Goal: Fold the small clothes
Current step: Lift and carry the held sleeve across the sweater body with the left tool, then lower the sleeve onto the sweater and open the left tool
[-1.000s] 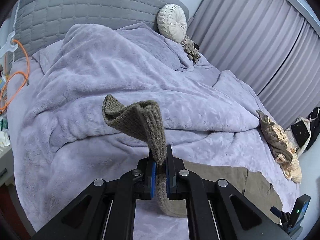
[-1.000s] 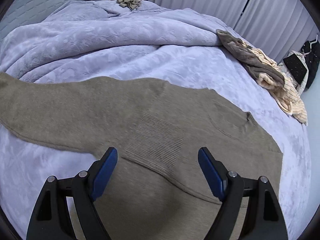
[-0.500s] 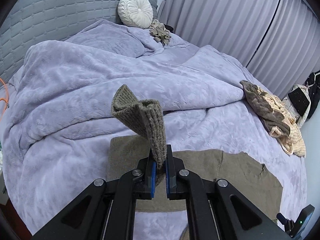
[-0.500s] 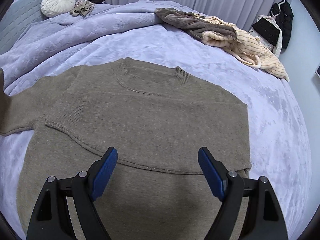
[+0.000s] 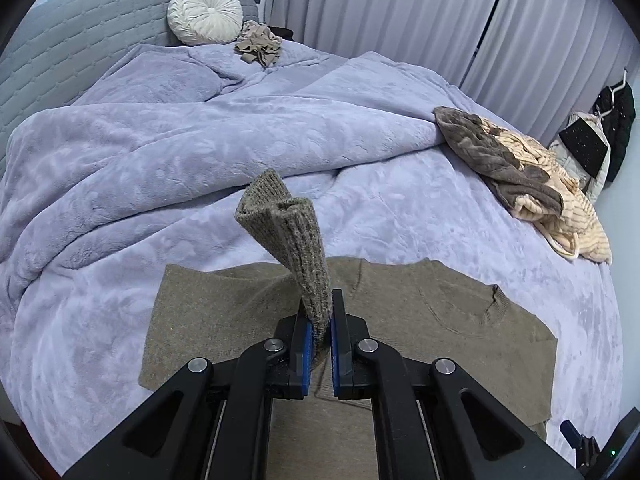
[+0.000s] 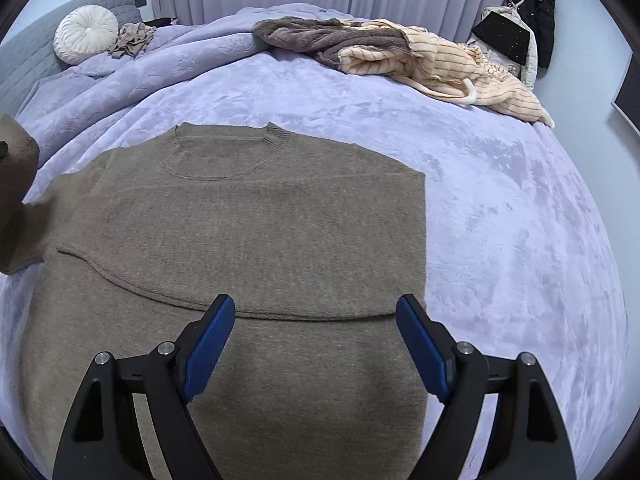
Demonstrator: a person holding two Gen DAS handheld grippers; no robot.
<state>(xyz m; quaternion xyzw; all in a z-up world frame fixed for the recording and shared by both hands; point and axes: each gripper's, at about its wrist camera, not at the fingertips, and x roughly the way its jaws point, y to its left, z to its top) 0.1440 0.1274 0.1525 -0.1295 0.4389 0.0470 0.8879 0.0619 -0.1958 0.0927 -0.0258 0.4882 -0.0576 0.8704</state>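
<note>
Sweater (image 6: 256, 248) lies flat on the bed (image 6: 520, 200), its sleeve cuff (image 5: 292, 240) pinched in the left tool (image 5: 320, 344); the right tool (image 6: 316, 344) hangs spread above. Sleeve-folding seems underway; next, lay that sleeve across the body

We see sweater (image 6: 256, 232): taupe knit, matt, fine-grained; ribbed cuff (image 5: 294, 240) coarser, fuzzy. Blanket (image 5: 160, 168): lilac plush fleece, soft sheen, embossed pattern. Headboard (image 5: 80, 48): grey quilted fabric, matt. Round cushion (image 5: 205, 12): cream pleated cloth, slight sheen. Clothes pile (image 6: 400, 52): brown fleecy fabric plus cream ribbed knit. Curtains (image 5: 380, 8): grey pleated cloth, matt. Left gripper (image 5: 320, 320) and right gripper (image 6: 316, 320): black matt plastic arms, ribbed blue pads (image 6: 208, 352), shiny metal pins.
</note>
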